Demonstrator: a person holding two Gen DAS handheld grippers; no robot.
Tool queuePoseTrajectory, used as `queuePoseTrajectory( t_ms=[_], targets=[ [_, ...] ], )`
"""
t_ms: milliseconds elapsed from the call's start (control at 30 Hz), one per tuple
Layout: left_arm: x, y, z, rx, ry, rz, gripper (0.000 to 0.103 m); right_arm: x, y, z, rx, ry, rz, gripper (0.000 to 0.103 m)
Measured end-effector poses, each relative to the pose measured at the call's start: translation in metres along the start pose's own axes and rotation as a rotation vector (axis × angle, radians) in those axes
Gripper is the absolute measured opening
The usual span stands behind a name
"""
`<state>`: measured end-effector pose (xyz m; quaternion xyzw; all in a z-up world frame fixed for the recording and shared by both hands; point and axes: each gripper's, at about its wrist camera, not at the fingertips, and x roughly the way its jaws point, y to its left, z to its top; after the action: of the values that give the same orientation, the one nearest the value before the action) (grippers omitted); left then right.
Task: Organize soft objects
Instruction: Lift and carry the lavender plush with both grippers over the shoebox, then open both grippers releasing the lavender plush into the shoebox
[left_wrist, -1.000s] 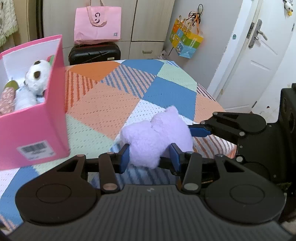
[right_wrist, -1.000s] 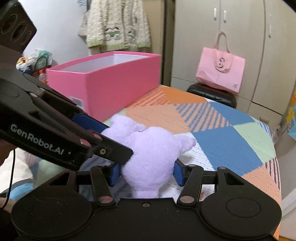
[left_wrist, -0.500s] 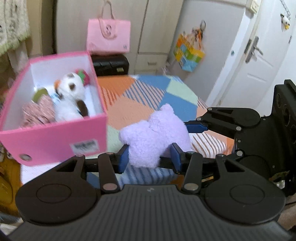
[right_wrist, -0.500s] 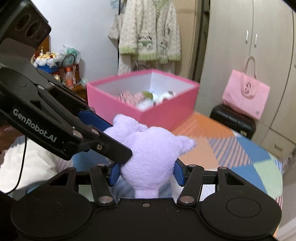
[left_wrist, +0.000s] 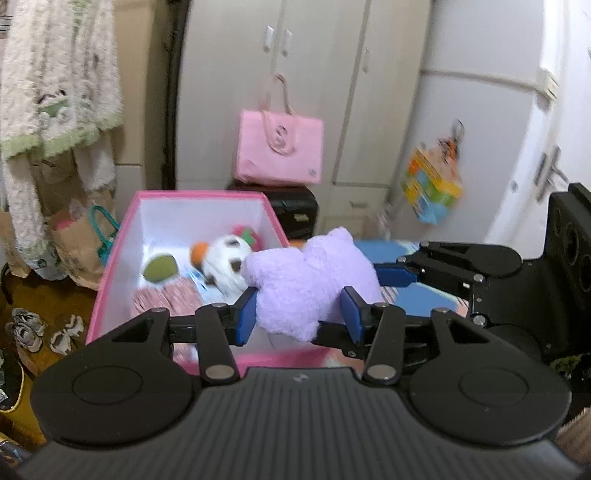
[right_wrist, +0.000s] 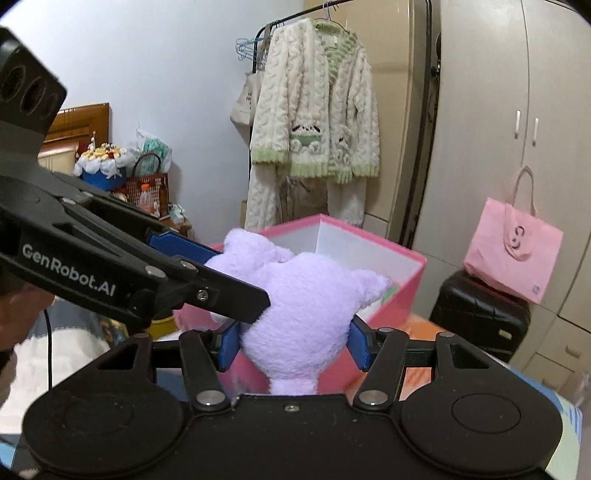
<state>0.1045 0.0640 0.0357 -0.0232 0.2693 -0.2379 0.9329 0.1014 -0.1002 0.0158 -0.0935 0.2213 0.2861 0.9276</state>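
Purple plush (left_wrist: 310, 284) pinched between left gripper (left_wrist: 298, 314) pads and right gripper (right_wrist: 293, 341) pads alike, held aloft, pink box (left_wrist: 110, 273) just ahead below, white plush (left_wrist: 225, 264) inside box

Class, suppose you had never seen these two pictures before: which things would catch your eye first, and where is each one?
First the purple plush toy, pinched from two sides by the left gripper and the right gripper and held up at the near rim of the pink box. Inside that open box lies a white plush with dark patches among other soft toys. Behind, a pink tote bag sits on a black suitcase.
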Motion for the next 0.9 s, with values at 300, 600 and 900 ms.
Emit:
queuePoseTrajectory(
  t_ms=[300, 600, 900],
  targets=[
    [0.038, 0.034, 0.020, -0.042, -0.006, 0.116, 0.046, 0.073, -0.030, 0.020, 0.087, 0.067, 0.111, 0.064],
    [0.070, 0.058, 0.013, -0.117, 0.082, 0.115, 0.046, 0.104, -0.032, 0.009, 0.036, 0.145, 0.082, 0.065],
    [0.079, 0.055, 0.010, -0.093, 0.078, 0.191, 0.046, 0.105, -0.025, 0.006, -0.061, 0.146, 0.005, 0.074]
  ],
)
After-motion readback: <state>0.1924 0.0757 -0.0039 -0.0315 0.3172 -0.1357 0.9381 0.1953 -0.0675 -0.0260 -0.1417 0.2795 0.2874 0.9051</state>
